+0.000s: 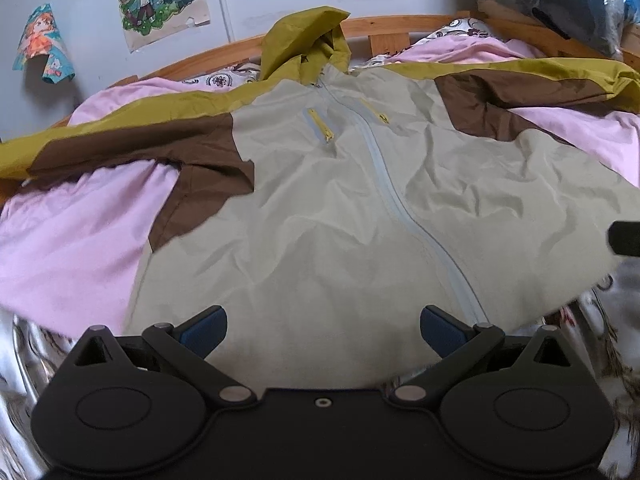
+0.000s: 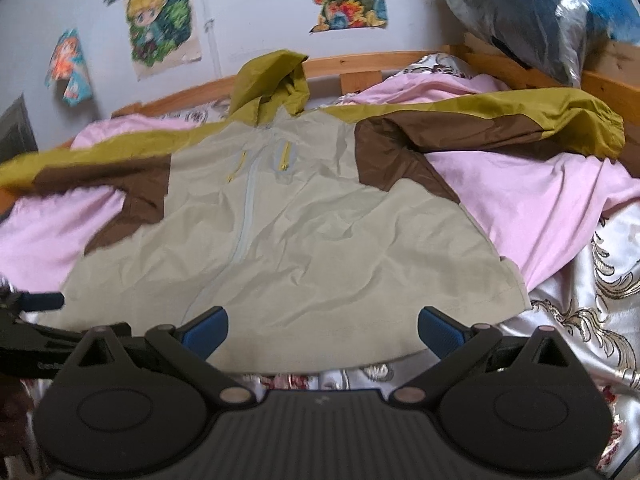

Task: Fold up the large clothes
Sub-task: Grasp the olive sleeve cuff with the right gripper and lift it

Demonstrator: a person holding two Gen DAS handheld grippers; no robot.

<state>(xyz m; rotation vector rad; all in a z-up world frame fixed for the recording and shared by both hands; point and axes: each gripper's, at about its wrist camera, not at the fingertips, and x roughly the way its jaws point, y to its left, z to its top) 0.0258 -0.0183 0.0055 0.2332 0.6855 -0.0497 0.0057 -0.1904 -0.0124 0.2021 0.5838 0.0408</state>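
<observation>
A hooded jacket [image 1: 320, 208] lies front up and spread flat on the bed, beige body, brown and olive sleeves stretched out to both sides, pale zip down the middle. The right wrist view shows the same jacket [image 2: 304, 224] with its hem nearest me. My left gripper [image 1: 323, 330] is open just above the hem, left of the zip's lower end, nothing between its blue pads. My right gripper [image 2: 323, 330] is open over the hem's right half. The left gripper [image 2: 36, 304] also shows at the left edge of the right wrist view.
Under the jacket lies a pink sheet [image 1: 68, 236] over a silvery patterned bedspread [image 2: 592, 320]. A wooden bed rail [image 2: 360, 62] runs along the far side below a wall with posters [image 1: 160, 0]. A plastic-wrapped dark bundle [image 2: 532, 12] sits at the far right corner.
</observation>
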